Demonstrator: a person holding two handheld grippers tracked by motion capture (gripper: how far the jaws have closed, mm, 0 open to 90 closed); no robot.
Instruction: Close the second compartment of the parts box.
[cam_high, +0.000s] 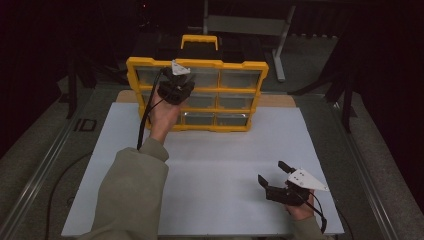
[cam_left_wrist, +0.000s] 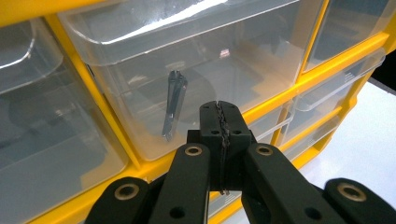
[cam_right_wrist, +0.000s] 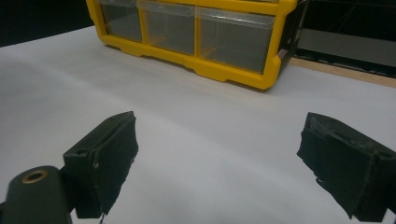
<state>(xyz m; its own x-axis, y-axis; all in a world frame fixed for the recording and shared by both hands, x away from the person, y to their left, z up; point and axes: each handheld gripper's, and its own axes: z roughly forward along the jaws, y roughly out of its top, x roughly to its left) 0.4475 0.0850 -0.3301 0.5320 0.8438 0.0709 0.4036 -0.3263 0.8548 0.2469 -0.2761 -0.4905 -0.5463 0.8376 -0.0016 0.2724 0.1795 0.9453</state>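
The right gripper (cam_high: 274, 181) is held low over the near right of the white table (cam_high: 215, 160), its jaws spread wide with nothing between them. At the far side, the left gripper (cam_left_wrist: 219, 116), jaws pressed together on nothing, is held against a clear drawer (cam_left_wrist: 196, 79) of the yellow drawer organizer (cam_high: 197, 95).
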